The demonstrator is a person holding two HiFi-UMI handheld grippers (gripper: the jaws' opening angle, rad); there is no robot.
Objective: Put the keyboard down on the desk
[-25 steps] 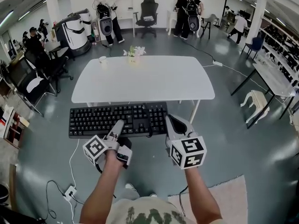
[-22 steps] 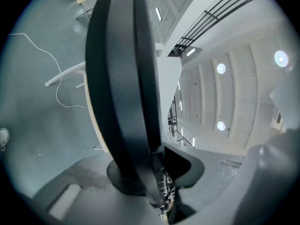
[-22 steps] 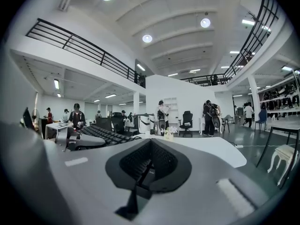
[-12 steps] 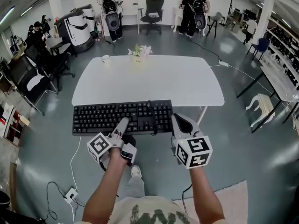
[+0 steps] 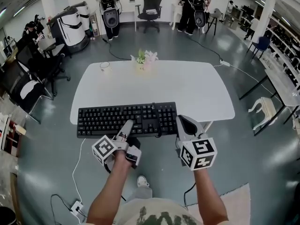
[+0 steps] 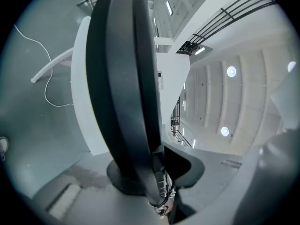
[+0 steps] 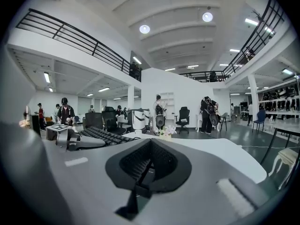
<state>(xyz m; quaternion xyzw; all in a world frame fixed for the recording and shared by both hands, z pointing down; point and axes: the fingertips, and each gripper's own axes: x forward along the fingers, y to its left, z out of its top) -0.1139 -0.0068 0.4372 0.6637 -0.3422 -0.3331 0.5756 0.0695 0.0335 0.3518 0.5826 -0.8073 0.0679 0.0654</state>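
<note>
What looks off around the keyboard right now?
A dark cable lies across the keyboard's keys near its right end. Only the left gripper clamps the keyboard, on its near edge; the right gripper is shut and empty beside it. Nothing on the desk looks spilled.

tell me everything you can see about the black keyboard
The black plastic full-size keyboard has rows of dark keys with pale legends and a number pad at its right end. It is held roughly flat, keys up, over the near edge of the white oval table. The left gripper clamps its near edge; the right gripper sits shut beside its right end.
</note>
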